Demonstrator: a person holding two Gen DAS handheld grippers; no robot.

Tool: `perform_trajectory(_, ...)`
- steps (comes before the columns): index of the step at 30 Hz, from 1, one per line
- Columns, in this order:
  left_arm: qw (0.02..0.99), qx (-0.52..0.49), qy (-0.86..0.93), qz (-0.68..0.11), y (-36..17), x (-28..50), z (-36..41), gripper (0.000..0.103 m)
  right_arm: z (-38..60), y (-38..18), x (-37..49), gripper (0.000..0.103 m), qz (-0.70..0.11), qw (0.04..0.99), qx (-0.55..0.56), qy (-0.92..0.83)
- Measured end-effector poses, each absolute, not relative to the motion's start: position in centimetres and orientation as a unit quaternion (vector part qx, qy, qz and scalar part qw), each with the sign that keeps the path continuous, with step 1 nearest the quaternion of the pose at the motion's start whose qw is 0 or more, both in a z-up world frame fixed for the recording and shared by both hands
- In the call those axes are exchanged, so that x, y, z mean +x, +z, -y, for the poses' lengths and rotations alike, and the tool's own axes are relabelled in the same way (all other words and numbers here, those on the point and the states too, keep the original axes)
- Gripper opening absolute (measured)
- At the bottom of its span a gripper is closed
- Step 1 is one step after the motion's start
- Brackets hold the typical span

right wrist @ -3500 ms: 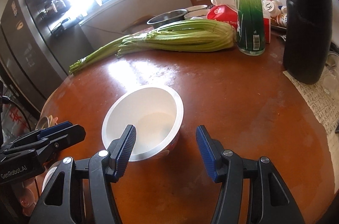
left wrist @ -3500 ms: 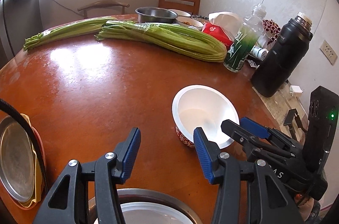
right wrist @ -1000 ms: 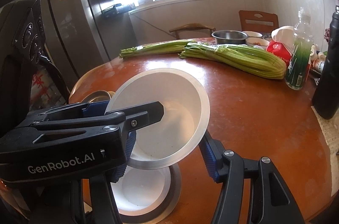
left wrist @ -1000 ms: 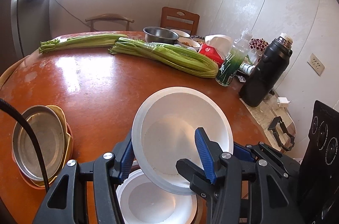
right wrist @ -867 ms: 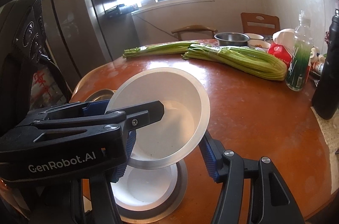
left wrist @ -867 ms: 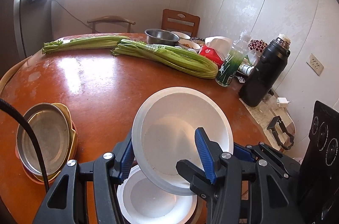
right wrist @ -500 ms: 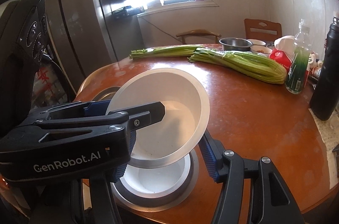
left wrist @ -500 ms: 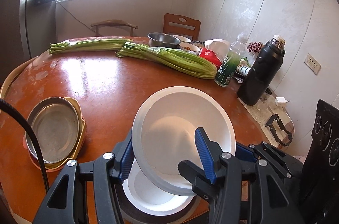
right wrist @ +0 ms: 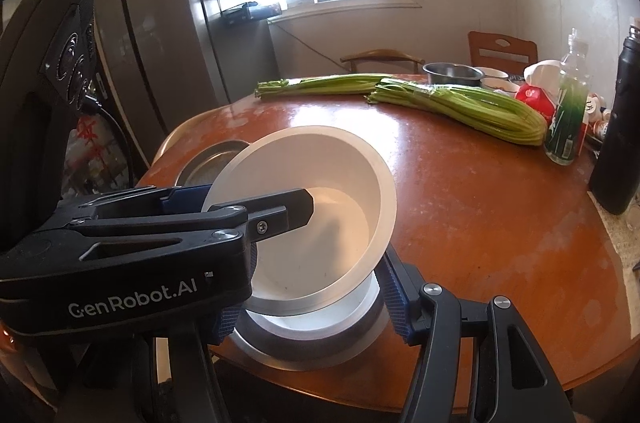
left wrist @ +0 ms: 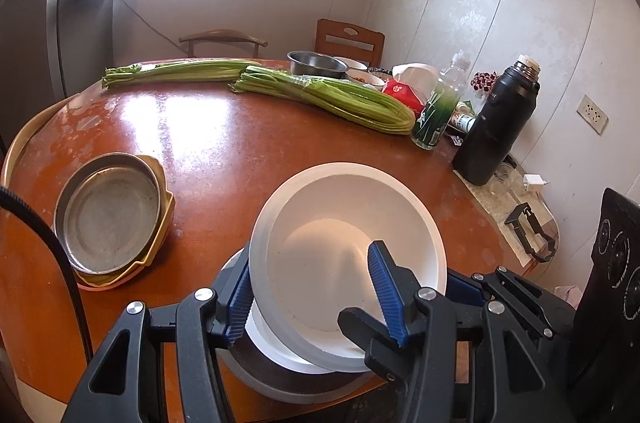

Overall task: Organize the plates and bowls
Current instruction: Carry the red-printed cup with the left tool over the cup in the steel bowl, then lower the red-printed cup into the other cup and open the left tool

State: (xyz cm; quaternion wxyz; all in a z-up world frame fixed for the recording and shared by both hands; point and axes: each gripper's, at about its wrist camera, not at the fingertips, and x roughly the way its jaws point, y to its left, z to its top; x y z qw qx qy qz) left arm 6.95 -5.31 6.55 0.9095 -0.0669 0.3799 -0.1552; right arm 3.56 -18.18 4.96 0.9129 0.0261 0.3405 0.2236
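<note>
White bowl (left wrist: pixel 344 247): we clamp it, left gripper (left wrist: pixel 316 297) and right gripper (right wrist: pixel 312 299) on rim, tilted over stacked bowls (right wrist: pixel 320 339) at table (left wrist: pixel 240 151) near edge. Risk: tilt jams nesting, stack tips off.

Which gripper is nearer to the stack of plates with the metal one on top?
Left. The left gripper holds the white bowl beside the stack of plates; the right gripper grips the bowl's far side.

The white bowl (left wrist: pixel 344 247) covers most of the second white bowl (left wrist: pixel 272 339) beneath it — only a crescent shows. In the right wrist view the left gripper (right wrist: pixel 224 223) blocks the stacked plates (right wrist: pixel 212 159) and the right gripper's near pad. Small dishes (left wrist: pixel 362 73) behind the celery (left wrist: pixel 328 95) are too small to read. The tabletop (left wrist: pixel 224 135) runs off the lower edge.
</note>
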Motion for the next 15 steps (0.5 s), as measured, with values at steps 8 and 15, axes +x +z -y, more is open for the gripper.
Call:
perform_trajectory(8,0.905,-0.067,-0.152,-0.391,5.3,6.9,5.4,0.054,17.8,4.1,3.6,0.062,-0.353,0.909,0.016,0.222)
perform_trajectory(15,0.900,-0.068,-0.150,-0.403,4.2,7.2,5.5,0.054,17.6,3.4,3.5,0.062,-0.362,0.905,0.012,0.222)
